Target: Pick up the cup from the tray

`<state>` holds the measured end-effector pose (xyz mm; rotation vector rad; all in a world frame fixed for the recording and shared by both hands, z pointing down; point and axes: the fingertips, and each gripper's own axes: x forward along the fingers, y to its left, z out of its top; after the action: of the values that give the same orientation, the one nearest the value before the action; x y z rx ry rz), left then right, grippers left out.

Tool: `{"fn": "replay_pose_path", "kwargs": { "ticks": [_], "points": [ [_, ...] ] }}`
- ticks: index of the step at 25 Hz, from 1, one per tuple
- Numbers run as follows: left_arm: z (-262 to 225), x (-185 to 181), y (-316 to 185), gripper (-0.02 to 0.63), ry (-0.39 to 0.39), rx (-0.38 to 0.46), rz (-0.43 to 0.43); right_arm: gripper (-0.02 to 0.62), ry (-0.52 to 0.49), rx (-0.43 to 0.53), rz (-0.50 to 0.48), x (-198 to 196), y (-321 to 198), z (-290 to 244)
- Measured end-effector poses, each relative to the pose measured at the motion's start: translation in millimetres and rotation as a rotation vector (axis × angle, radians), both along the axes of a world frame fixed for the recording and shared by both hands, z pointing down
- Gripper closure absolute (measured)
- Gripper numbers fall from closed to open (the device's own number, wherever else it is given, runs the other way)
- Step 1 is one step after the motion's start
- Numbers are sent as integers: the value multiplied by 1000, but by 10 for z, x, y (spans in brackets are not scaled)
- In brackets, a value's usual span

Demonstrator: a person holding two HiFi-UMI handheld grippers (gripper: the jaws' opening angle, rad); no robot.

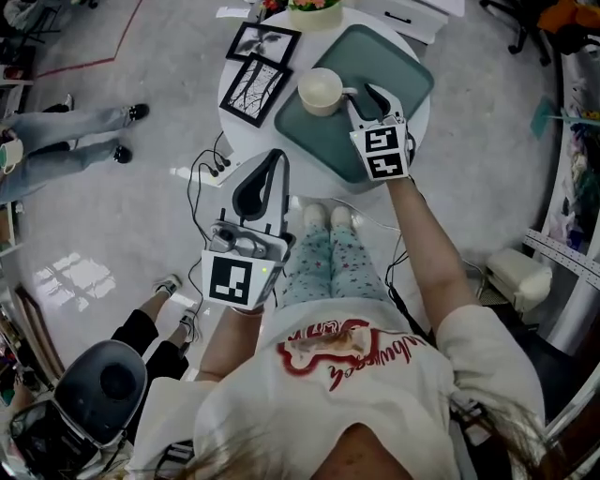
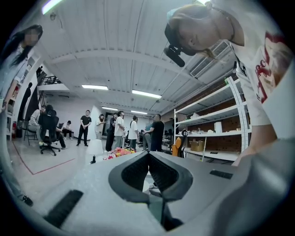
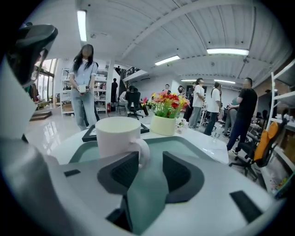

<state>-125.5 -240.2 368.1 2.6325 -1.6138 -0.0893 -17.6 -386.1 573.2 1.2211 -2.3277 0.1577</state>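
Note:
A cream cup [image 1: 321, 91] stands upright on the green tray [image 1: 403, 66] on a round white table. My right gripper [image 1: 362, 97] is over the tray just right of the cup, jaws open. In the right gripper view the cup [image 3: 117, 136] is close ahead, left of centre. Its handle [image 3: 144, 154] sits at the mouth of the gap by the left finger [image 3: 120, 174], and neither pad presses on it. That gripper [image 3: 150, 163] holds nothing. My left gripper [image 1: 278, 156] hangs off the table's near left side, shut and empty. It [image 2: 148, 156] points out into the room.
Two framed pictures [image 1: 255, 86] lie on the table left of the tray. A flower pot [image 1: 314, 13] stands at the far edge, behind the cup [image 3: 167, 117]. Cables [image 1: 208, 169] lie on the floor. People stand around, and an office chair [image 1: 98, 384] is near left.

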Motion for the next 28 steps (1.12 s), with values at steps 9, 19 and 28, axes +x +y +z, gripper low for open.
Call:
{"fn": "replay_pose_path", "kwargs": {
  "ticks": [9,19,28],
  "points": [
    [129,-139,-20,592,-5,-31,-25,526,-97,25,35,-118,-216,92],
    [160,-242,-9,592,-27,-66,-27,552,-308,-20,131,-127,-229,-38],
    [-151,-187,-40,592,-27,1,-3,552,-383,-13,220,50,-43,-711]
  ]
}}
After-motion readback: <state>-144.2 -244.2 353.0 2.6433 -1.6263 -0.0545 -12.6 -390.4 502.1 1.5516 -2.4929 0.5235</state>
